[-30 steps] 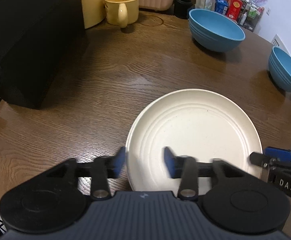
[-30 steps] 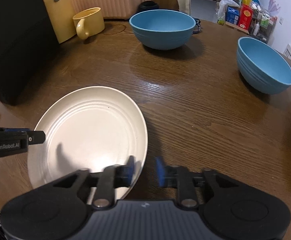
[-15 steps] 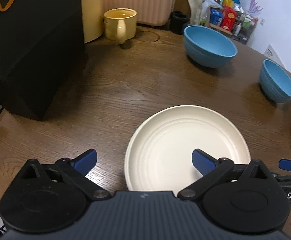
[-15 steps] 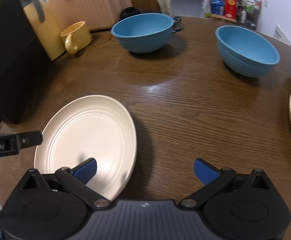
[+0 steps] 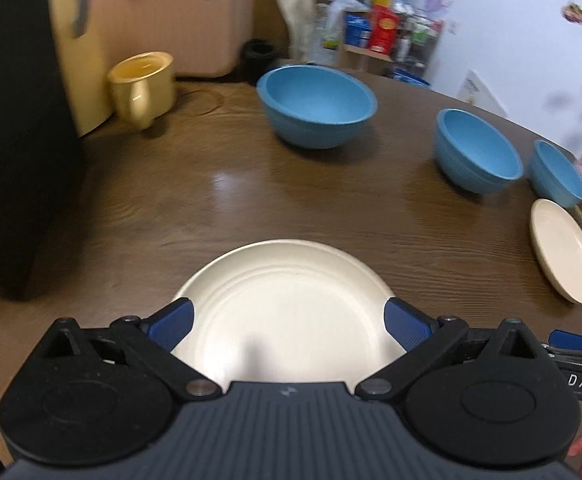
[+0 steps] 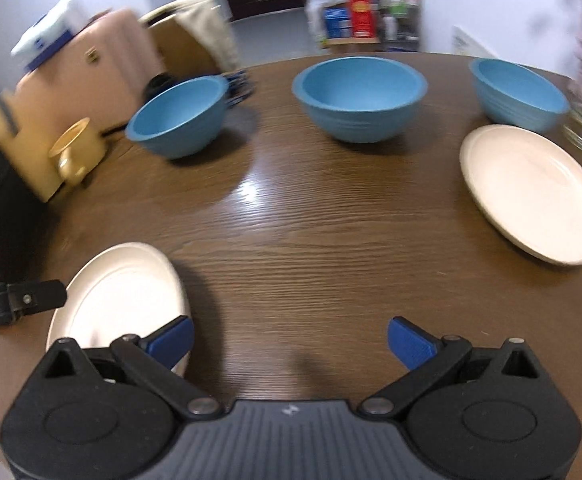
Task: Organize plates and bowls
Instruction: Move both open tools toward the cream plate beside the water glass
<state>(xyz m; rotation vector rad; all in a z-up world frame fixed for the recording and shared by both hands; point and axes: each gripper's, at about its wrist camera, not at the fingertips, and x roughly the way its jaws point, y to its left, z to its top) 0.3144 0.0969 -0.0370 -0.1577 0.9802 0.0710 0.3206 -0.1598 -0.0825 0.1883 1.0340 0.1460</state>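
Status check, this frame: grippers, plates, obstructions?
Left gripper open above near plate. Right gripper open, empty. Second plate ahead right, path unobstructed.

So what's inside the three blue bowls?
Nothing shows in the left bowl, middle bowl or right bowl; their insides look bare blue. Near walls hide a little of each bottom.

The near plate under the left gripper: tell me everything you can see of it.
The near plate is cream, round and shallow, with faint concentric rings inside and a matte, plastic-like look. It is empty and lies flat, right side up, on the brown wooden table at its near edge. The left gripper hangs open above it, blue fingers wide apart and not pinching the rim. The right gripper, also open, is just to its right. Nothing else touches it.
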